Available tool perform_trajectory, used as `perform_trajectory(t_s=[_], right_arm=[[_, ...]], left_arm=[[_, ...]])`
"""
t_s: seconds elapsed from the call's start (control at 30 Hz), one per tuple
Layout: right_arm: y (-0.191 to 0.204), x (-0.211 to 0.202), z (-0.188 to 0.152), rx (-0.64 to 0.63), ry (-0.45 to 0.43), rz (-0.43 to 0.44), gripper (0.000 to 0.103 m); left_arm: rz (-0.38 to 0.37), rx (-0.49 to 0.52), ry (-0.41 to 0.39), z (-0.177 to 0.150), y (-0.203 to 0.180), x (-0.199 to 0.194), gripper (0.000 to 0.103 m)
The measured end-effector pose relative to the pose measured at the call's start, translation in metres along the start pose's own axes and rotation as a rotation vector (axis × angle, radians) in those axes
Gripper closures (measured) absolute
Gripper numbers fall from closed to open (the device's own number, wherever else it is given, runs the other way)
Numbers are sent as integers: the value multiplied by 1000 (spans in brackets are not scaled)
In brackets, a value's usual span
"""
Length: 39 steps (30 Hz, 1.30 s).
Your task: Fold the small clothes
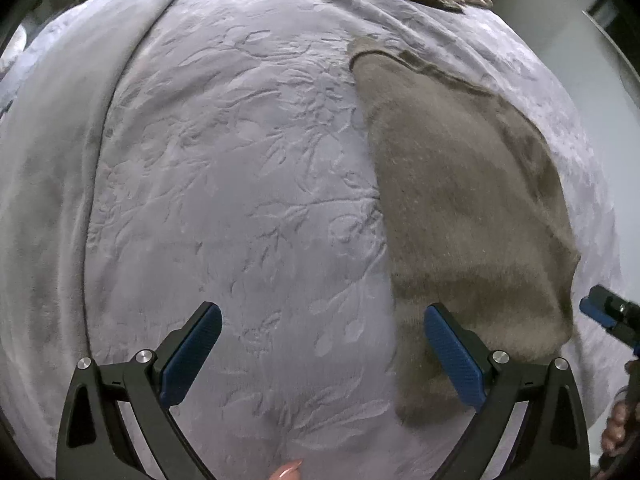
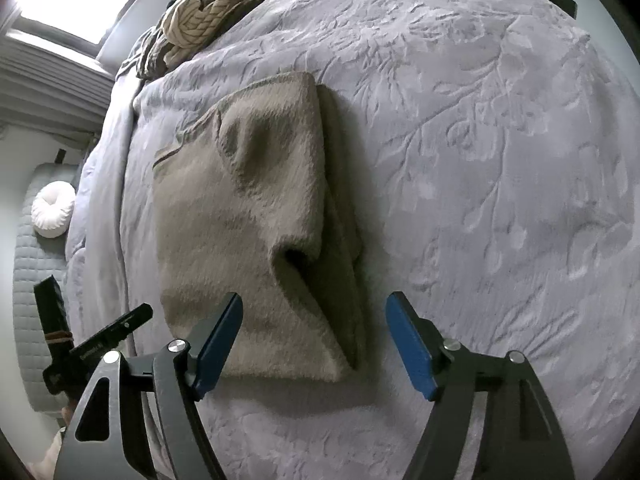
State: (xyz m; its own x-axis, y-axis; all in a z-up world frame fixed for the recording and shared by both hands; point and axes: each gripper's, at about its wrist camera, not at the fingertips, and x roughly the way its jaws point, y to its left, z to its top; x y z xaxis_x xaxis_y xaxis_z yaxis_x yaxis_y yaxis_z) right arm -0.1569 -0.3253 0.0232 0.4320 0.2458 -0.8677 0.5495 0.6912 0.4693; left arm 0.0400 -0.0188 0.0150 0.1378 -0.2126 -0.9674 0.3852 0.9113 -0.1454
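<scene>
While it is lying flat on the bed, the taupe fuzzy knitted garment [image 2: 256, 216] is already showing a lengthwise fold, one side doubled over onto the body so that a thicker layered edge is running along its right side in the right wrist view. A puckered ridge is standing up near the lower middle, which suggests the fold is not yet smoothed out. It is resting on a pale lavender bedspread embossed with a leaf pattern [image 2: 500, 160], a soft wide surface that is giving room for folding.

Just above the garment's near edge, the right gripper [image 2: 314, 334] is hovering with its blue pads spread apart and nothing between them; the cloth is lying free beneath. Beside the garment's left edge, the left gripper [image 1: 322, 344] is likewise standing wide and empty over bare bedspread, one pad overlapping the cloth's border in view without pinching it.

Farther off, at the bed's far end, a heap of beige cable-knit clothing [image 2: 208, 20] is apparently waiting its turn.
</scene>
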Motion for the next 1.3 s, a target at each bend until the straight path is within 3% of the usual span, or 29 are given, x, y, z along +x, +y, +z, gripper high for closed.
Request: perform_trajectory(t_s=[0.13, 0.33, 0.67, 1.0, 1.13, 1.2, 1.27, 1.3], right_arm=[[-7, 3, 14, 7, 4, 15, 25], [-19, 14, 35, 35, 26, 67, 25], [-28, 60, 72, 45, 120, 246, 24], [1, 97, 96, 1, 197, 476, 21], [-1, 108, 98, 32, 208, 469, 21], [0, 108, 97, 51, 205, 459, 25], [3, 109, 96, 55, 218, 426, 53], [5, 109, 94, 53, 226, 410, 61]], left_arm=[[-7, -18, -5, 14, 9, 2, 2], [-135, -44, 14, 31, 16, 4, 2], [-329, 6, 59, 60, -16, 36, 2], [-395, -6, 75, 82, -59, 74, 2], [-366, -3, 71, 83, -66, 79, 2], [-370, -5, 71, 82, -65, 82, 2], [-369, 1, 71, 82, -66, 81, 2], [-363, 5, 68, 82, -67, 80, 3]])
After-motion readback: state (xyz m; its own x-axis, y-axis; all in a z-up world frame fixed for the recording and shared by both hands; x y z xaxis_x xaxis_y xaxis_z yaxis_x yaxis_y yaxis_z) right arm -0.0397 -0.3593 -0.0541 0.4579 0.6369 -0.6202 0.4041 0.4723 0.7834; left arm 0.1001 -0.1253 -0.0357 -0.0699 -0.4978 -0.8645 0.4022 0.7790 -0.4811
